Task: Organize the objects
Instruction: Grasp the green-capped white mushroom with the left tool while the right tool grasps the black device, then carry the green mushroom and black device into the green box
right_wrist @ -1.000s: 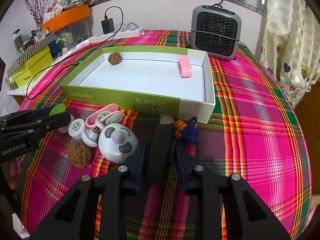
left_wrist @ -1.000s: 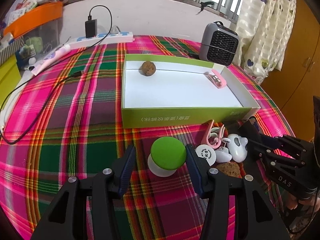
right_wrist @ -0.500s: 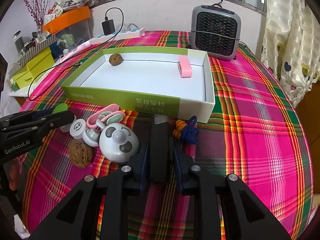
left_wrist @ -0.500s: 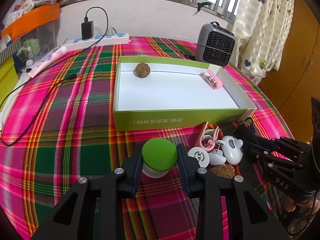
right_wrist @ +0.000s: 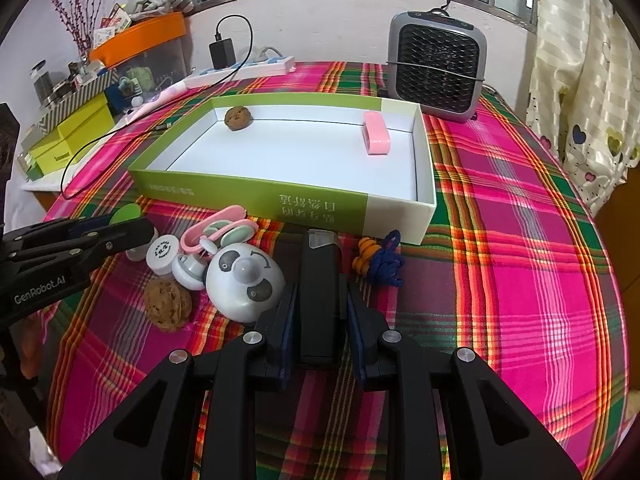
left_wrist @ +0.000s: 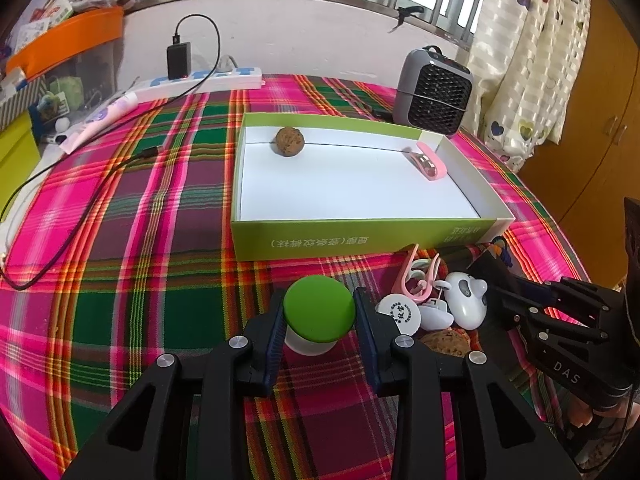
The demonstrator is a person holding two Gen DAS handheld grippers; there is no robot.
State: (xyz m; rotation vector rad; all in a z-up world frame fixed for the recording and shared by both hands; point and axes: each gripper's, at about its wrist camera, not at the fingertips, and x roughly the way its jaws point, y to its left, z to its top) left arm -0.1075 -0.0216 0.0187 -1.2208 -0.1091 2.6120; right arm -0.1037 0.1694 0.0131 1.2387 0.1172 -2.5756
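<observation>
My left gripper [left_wrist: 319, 300] is shut on a white jar with a green cap [left_wrist: 320, 318], which stands on the plaid cloth. My right gripper [right_wrist: 319, 294] is shut on a black bar with a clear tip [right_wrist: 319, 264] that lies pointing at the box. The green-sided white box [left_wrist: 360, 236] holds a walnut [left_wrist: 290, 141] and a pink case [left_wrist: 430, 162]. Between the grippers lie a white panda-faced toy [right_wrist: 244, 280], a second walnut [right_wrist: 167, 304], a white round lid [right_wrist: 162, 250] and a pink clip [right_wrist: 218, 232].
An orange and blue cord charm [right_wrist: 380, 260] lies right of the black bar. A grey heater [right_wrist: 438, 66] stands behind the box. A power strip [left_wrist: 208, 76] and a black cable [left_wrist: 80, 208] cross the far left; yellow-green boxes [right_wrist: 72, 136] sit off the table's left edge.
The left jaws, open around the green-capped jar a second ago, have closed on it. The right jaws have tightened on the black bar. Neither hand has shifted much.
</observation>
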